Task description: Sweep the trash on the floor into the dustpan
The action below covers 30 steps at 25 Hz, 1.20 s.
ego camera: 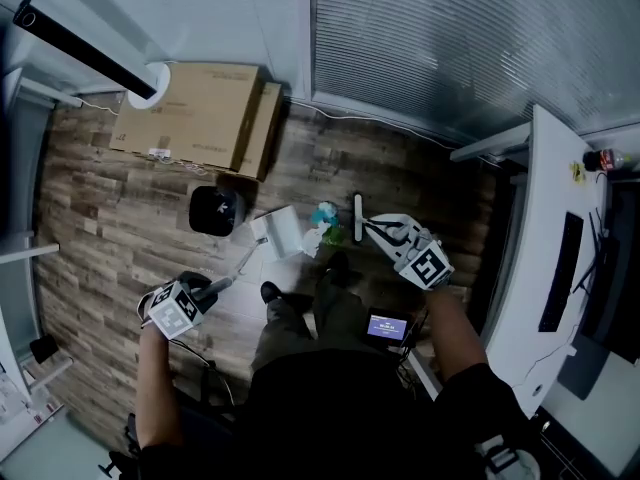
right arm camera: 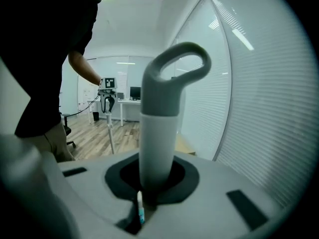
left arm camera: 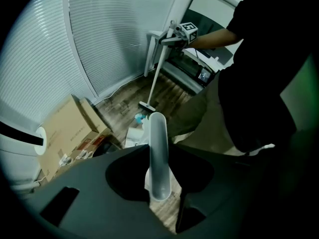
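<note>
In the head view my left gripper [ego camera: 195,296] is shut on the long pale handle [ego camera: 240,266] of a white dustpan [ego camera: 278,232], which rests on the wood floor. My right gripper [ego camera: 385,233] is shut on the broom handle, and the dark broom head [ego camera: 358,218] stands just right of a small heap of teal and white trash [ego camera: 323,226]. The trash lies between the dustpan and the broom head. In the left gripper view the dustpan handle [left arm camera: 158,153] runs between the jaws, with the broom head [left arm camera: 146,105] and trash [left arm camera: 141,117] beyond. The right gripper view shows the looped grey handle top [right arm camera: 164,113] in its jaws.
Cardboard boxes [ego camera: 200,113] lie against the blinds at the back. A black bin [ego camera: 215,211] stands left of the dustpan. A white desk [ego camera: 535,258] lines the right side. The person's legs and shoe [ego camera: 272,293] are near the dustpan. A small lit screen [ego camera: 387,326] sits by the right leg.
</note>
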Motion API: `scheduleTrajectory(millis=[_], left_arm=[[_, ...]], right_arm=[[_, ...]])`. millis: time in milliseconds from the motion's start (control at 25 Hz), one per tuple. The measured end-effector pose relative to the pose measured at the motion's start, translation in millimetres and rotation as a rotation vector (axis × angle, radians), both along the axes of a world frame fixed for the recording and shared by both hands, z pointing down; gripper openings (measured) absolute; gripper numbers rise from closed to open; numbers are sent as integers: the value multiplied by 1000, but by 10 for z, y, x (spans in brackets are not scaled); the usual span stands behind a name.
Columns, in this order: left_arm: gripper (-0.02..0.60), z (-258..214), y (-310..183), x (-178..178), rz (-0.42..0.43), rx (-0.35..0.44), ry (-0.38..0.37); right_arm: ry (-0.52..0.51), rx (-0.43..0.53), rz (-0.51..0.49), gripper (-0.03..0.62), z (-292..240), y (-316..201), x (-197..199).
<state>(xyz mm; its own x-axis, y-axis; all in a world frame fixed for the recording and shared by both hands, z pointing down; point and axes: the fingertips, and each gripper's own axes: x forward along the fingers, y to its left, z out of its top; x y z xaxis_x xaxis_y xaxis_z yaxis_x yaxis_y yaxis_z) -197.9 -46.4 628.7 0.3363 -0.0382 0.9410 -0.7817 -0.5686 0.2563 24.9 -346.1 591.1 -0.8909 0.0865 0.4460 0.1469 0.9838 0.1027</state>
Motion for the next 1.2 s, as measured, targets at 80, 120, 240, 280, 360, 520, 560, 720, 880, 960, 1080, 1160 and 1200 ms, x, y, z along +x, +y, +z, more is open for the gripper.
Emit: scheduleTrajectory(millis=[80, 120, 240, 280, 360, 520, 560, 720, 880, 960, 1080, 1160, 1200], left_arm=[[110, -32, 72, 7, 1, -14, 1], [110, -44, 104, 2, -2, -19, 1], [112, 4, 205, 12, -13, -29, 14], [112, 37, 238, 26, -16, -31, 22], [112, 69, 273, 40, -31, -20, 38], [112, 66, 309, 20, -38, 11, 50], [114, 63, 322, 21, -39, 19, 56], [114, 37, 369, 27, -43, 60, 84], [114, 12, 383, -19, -65, 111, 115], [115, -6, 381, -34, -75, 138, 133], [114, -18, 396, -15, -80, 162, 151], [114, -14, 406, 4, -85, 169, 155], [115, -14, 407, 13, -86, 173, 158]], right_arm=[[-20, -6, -24, 23, 3, 63, -137], [-31, -11, -38, 21, 6, 121, -199], [-55, -32, -75, 25, 17, 361, -353], [-70, -48, -74, 26, 21, 444, -396], [-97, -71, -51, 28, 41, 571, -484], [-165, -74, 51, 29, 35, 675, -669], [-189, -80, 88, 28, 6, 688, -715], [-236, -80, 196, 28, -30, 744, -885], [-265, -56, 226, 28, -14, 908, -1125], [-288, -56, 251, 31, -42, 1010, -1263], [-329, -73, 293, 40, -60, 1178, -1392], [-373, -92, 302, 40, -77, 1283, -1450], [-394, -101, 314, 40, -105, 1308, -1478]])
